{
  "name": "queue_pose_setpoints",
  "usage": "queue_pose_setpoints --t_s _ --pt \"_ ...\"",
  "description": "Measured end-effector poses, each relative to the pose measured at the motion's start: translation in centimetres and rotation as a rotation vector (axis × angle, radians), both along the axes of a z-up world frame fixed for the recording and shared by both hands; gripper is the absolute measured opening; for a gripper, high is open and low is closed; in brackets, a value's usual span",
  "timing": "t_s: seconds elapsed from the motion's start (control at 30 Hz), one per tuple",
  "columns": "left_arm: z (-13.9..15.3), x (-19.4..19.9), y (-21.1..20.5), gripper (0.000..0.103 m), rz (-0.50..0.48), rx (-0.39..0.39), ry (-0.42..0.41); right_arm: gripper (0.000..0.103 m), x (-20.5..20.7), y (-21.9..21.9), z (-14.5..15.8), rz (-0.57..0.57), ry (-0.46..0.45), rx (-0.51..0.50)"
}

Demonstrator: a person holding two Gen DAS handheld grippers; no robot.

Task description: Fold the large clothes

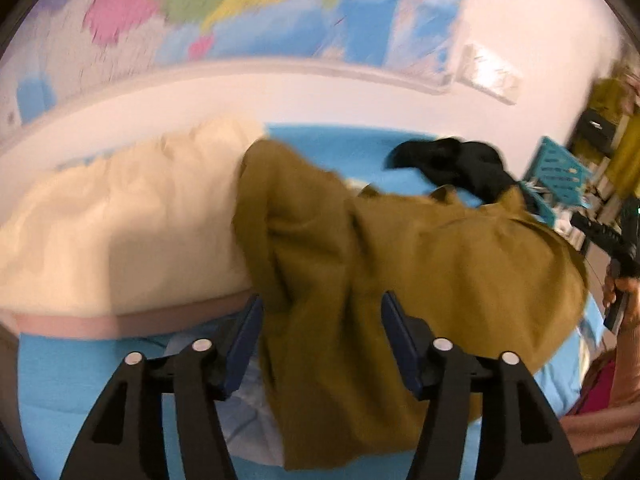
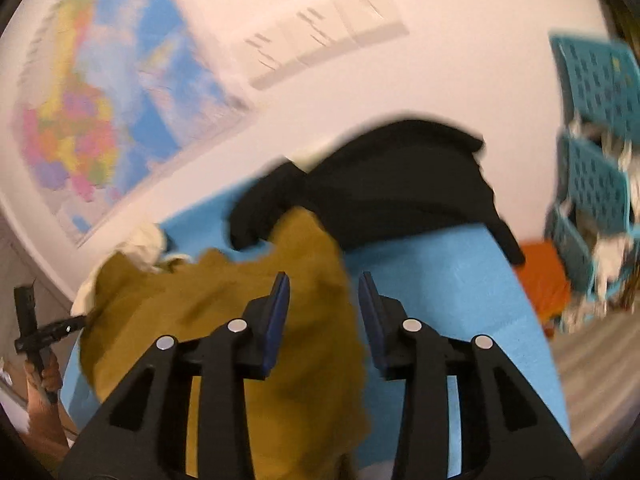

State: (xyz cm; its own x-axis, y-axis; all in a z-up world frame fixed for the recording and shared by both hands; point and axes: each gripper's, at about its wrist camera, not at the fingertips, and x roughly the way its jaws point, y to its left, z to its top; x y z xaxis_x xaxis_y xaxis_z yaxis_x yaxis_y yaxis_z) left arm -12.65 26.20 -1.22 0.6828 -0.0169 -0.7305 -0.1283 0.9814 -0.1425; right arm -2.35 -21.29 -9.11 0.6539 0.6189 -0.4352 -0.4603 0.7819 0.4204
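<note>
A large olive-mustard garment [image 1: 400, 264] lies crumpled on the blue bed sheet [image 1: 340, 140]; it also shows in the right wrist view [image 2: 224, 320]. My left gripper [image 1: 322, 320] is open above the garment's left folds, nothing between its pads. My right gripper [image 2: 323, 300] is open above the garment's right edge, where it meets the blue sheet [image 2: 440, 280]. A black garment [image 1: 452, 164] lies crumpled beyond the olive one, also in the right wrist view [image 2: 392, 184]. Both views are motion-blurred.
A cream pillow or cloth [image 1: 120, 220] lies at the left on the bed. A colourful map [image 1: 240, 8] hangs on the wall behind. Teal crates [image 2: 596, 160] and an orange thing [image 2: 544, 280] stand to the right. The other gripper's handle shows at the right edge [image 1: 612, 240].
</note>
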Motion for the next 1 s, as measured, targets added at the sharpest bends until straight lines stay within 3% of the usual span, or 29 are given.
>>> queue_pose_setpoints --t_s 0.03,0.07,0.1,0.2,0.27,0.33,0.37,0.43,0.57,0.63,0.7,0.83,0.93,1.0 --pt "0.2 -0.1 -0.6 0.066 -0.024 0.007 -0.01 0.044 -0.9 1.0 0.6 0.055 -0.024 -0.012" --pt "-0.1 0.1 -1.1 0.066 -0.047 0.007 -0.003 0.055 -2.0 2.5 1.0 0.113 -0.049 -0.044" --pt "-0.4 0.6 -1.6 0.066 -0.056 0.007 0.012 0.057 -2.8 4.1 1.0 0.16 -0.067 -0.083" --pt "-2.9 2.5 -2.3 0.066 -0.055 0.008 0.096 0.054 -2.7 7.8 -0.9 0.239 -0.046 -0.181" --pt "-5.0 4.0 -2.2 0.068 -0.029 0.021 0.147 0.053 -1.0 8.7 -2.9 0.231 0.013 -0.203" --pt "-6.0 4.6 -1.7 0.072 -0.017 -0.023 0.165 0.053 0.9 8.8 -4.9 0.195 0.083 -0.209" --pt "-6.0 4.8 -1.3 0.072 -0.005 -0.061 0.163 0.053 1.8 8.5 -5.7 0.189 0.143 -0.177" --pt "-5.7 4.5 -1.0 0.07 0.013 -0.068 0.163 0.052 1.6 8.4 -5.0 0.167 0.145 -0.172" --pt "-3.1 2.2 -2.5 0.067 0.023 0.017 0.075 0.054 -1.3 7.6 -1.7 0.132 0.035 -0.152" --pt "-1.5 0.5 -3.7 0.07 -0.034 0.025 0.005 0.054 -3.0 7.9 -0.4 0.141 -0.033 -0.15" --pt "-0.7 -0.2 -4.9 0.073 -0.101 0.011 -0.028 0.061 -4.7 9.3 0.8 0.222 -0.082 -0.126" --pt "-2.2 0.8 -6.9 0.073 -0.184 -0.004 0.044 0.062 -5.6 13.6 -0.6 0.35 -0.063 -0.182" --pt "-4.7 2.0 -7.1 0.073 -0.182 -0.012 0.108 0.057 -4.4 15.3 -3.1 0.359 0.015 -0.226" --pt "-5.1 2.1 -7.1 0.073 -0.176 -0.016 0.103 0.051 -3.2 15.3 -4.8 0.328 0.05 -0.238"
